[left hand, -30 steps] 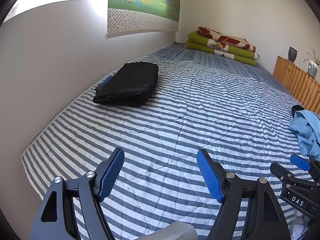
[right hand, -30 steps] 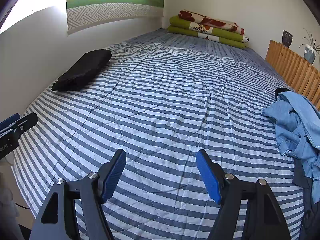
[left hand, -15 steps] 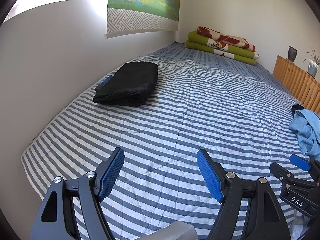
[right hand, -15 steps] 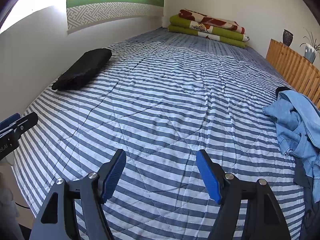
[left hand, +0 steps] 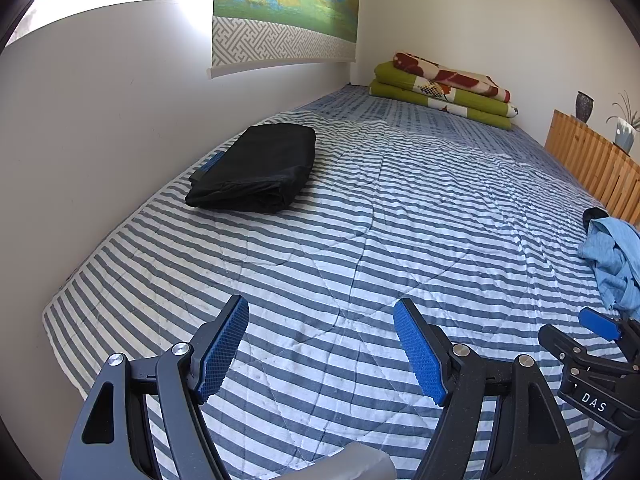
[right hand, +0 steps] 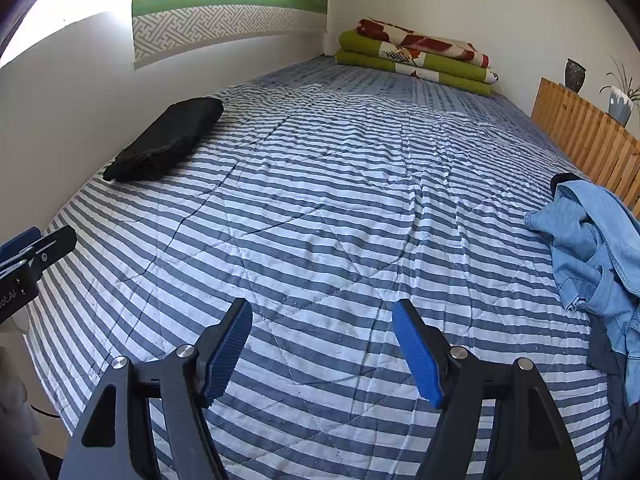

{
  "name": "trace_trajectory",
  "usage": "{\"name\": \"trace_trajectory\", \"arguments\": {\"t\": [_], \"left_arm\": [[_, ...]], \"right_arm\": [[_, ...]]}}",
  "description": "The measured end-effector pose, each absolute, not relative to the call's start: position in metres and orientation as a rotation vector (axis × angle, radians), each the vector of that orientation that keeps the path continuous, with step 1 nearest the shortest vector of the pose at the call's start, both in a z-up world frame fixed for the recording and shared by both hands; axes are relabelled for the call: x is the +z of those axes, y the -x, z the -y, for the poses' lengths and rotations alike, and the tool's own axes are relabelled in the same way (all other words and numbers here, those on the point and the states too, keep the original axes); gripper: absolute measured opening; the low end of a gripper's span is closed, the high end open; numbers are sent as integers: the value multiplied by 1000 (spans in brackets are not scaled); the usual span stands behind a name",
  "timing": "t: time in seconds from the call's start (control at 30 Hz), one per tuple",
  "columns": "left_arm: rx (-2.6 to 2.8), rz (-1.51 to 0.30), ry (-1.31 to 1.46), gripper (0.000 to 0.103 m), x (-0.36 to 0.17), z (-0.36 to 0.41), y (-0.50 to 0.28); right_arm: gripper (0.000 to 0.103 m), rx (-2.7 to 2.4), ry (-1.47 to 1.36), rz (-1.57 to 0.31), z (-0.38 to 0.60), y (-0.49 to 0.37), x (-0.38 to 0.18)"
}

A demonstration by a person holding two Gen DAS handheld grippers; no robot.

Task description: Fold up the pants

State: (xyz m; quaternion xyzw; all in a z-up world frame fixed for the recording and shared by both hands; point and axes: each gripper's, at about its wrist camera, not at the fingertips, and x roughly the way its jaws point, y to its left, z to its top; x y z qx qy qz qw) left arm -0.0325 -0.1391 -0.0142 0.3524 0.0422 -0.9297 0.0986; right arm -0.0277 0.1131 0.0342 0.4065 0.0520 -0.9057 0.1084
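Both grippers, left gripper (left hand: 321,350) and right gripper (right hand: 322,352), are held spread, empty; denim pile (right hand: 596,248) judged next, to be picked up.

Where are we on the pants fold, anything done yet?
Done: one black garment lies folded by the wall on the striped bed. In hand: nothing; the left gripper and right gripper are both open over bare quilt. Left: the crumpled blue denim pile at the bed's right edge is unfolded and untouched, likely next.
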Motion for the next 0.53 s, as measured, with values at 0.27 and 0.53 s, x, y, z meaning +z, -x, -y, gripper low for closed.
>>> {"name": "trace_trajectory", "arguments": {"t": [0.27, 0.53], "left_arm": [[-2752, -124, -1044, 78, -14, 137, 31], [-2768, -118, -1066, 78, -17, 129, 33]], "right_arm": [[69, -2659, -1200, -160, -113, 27, 33], [69, -2657, -1209, -155, -113, 28, 33]]}}
